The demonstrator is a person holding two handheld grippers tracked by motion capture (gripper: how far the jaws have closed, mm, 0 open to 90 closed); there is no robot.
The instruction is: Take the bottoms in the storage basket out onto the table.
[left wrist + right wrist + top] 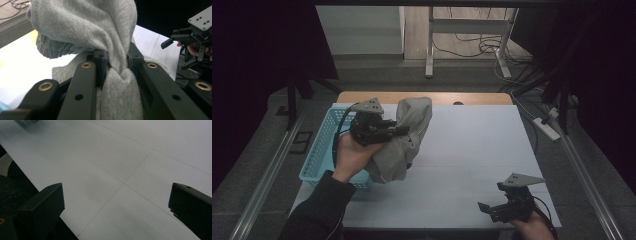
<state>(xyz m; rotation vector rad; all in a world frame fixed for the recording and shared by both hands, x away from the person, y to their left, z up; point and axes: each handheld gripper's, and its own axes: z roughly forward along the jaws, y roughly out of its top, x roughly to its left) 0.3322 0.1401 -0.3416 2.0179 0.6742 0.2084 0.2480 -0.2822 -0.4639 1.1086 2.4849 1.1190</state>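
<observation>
My left gripper (396, 131) has its jaws clamped tight on a bunched fold of the grey garment (404, 137). In the left gripper view the knit cloth (100, 32) is pinched into a narrow waist between the two black jaws, with the rest billowing above and draping below them. So the pick-up is done: the garment hangs in the air from my grip, one lobe standing up above the jaws and the larger part sagging down, its lower end at or just over the white table (472, 160) — I can't tell whether it touches.

The garment sits just beside the blue basket (319, 150), which stands at the left edge of the table, partly behind my left hand (352, 155). The cloth overlaps the basket's near right corner in the high view, but it is not lying inside it.

My right gripper (492, 207) rests low at the near right corner of the table, well apart from the garment. Its jaws stand wide open with nothing between them; the right gripper view looks along them at bare table (120, 170).

I judge the work about midway: the garment is lifted and secured, but it isn't yet laid anywhere. What is left is carrying it to its place, either into the basket or out flat on the table, and letting go. My right gripper has no part in it yet.
</observation>
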